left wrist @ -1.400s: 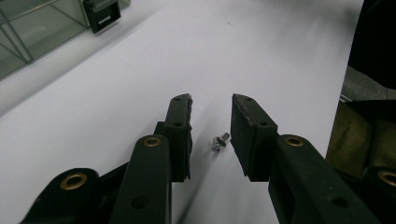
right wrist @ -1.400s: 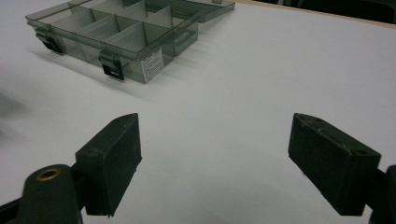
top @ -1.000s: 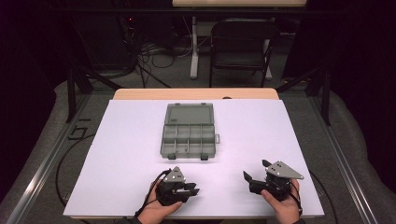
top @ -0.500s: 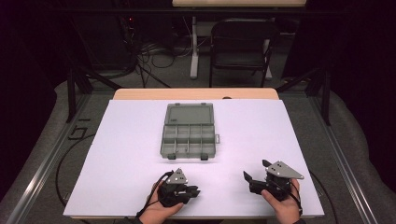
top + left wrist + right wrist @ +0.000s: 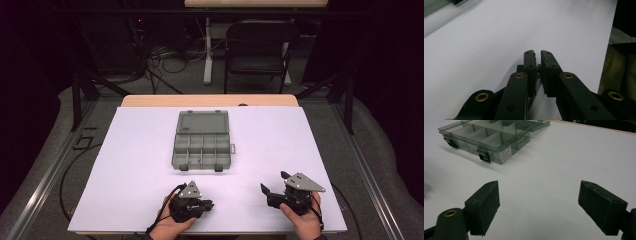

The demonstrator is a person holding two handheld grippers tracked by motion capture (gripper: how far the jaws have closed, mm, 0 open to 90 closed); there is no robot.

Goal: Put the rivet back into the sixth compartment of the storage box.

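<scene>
A grey see-through organiser box (image 5: 202,140) lies open in the middle of the white table (image 5: 135,165), its lid laid flat behind it and its compartments empty. My left gripper (image 5: 209,204) rests near the front edge, below the box, with its jaws shut (image 5: 537,52) on nothing I can make out. My right gripper (image 5: 273,183) sits at the front right, pointing left and toward the box. Its jaws stand wide open (image 5: 539,186) over bare table. The box (image 5: 486,137) is well ahead of them, with two black latches on its front wall.
A corner of the box (image 5: 434,6) shows at the top left of the left gripper view. A dark folding chair (image 5: 257,50) and cables stand on the floor beyond the table. The table's right edge (image 5: 610,42) is near the left gripper's jaws.
The left gripper's jaws have drawn together and it has shifted slightly. The right gripper and the box have stayed put.
</scene>
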